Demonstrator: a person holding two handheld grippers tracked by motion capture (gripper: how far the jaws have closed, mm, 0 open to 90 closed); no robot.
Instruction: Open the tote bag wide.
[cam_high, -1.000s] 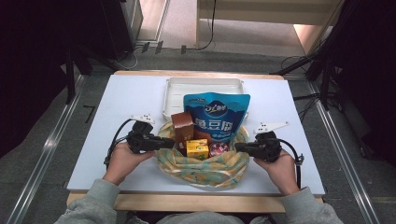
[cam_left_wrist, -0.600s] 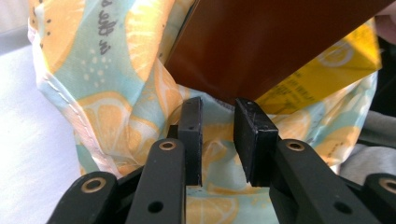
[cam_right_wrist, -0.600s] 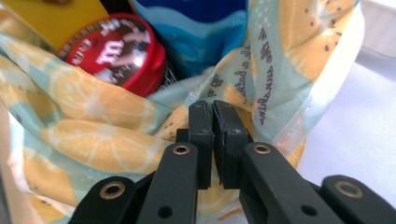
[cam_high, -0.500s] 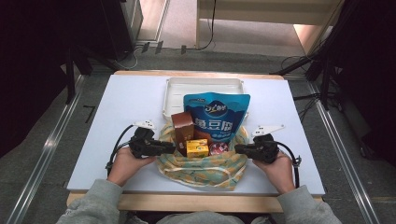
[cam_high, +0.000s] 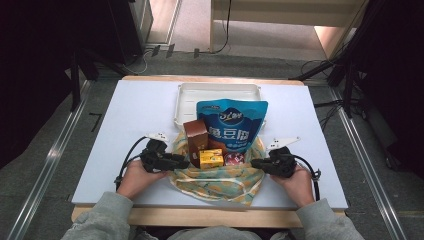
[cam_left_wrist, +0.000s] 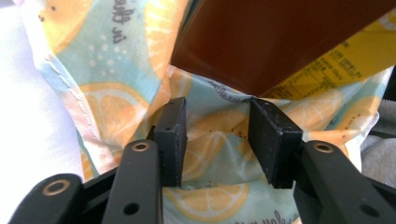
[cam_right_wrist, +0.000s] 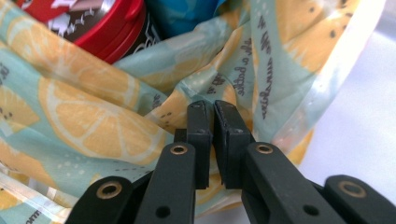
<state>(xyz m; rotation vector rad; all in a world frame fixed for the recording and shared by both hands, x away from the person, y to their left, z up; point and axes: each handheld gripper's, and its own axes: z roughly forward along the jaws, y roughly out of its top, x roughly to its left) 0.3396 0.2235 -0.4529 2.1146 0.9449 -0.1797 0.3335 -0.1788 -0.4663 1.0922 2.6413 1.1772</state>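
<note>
A lemon-print cloth bag lies slumped on the white table, holding a brown box, a yellow box, a red can and a blue snack pouch. My left gripper is at the bag's left rim. Its jaws have just been opening and now stand apart, with loose bag cloth between them, under the brown box. My right gripper is at the right rim, its pads almost together on a fold of the bag beside the red can.
A white tray stands behind the bag, with the blue pouch leaning over its front edge. Bare table lies to the left and right of the bag. The table's front edge is just below the person's hands.
Both hands have sunk a little toward the table and the bag has settled lower. The left jaws have spread apart and let go of the cloth.
</note>
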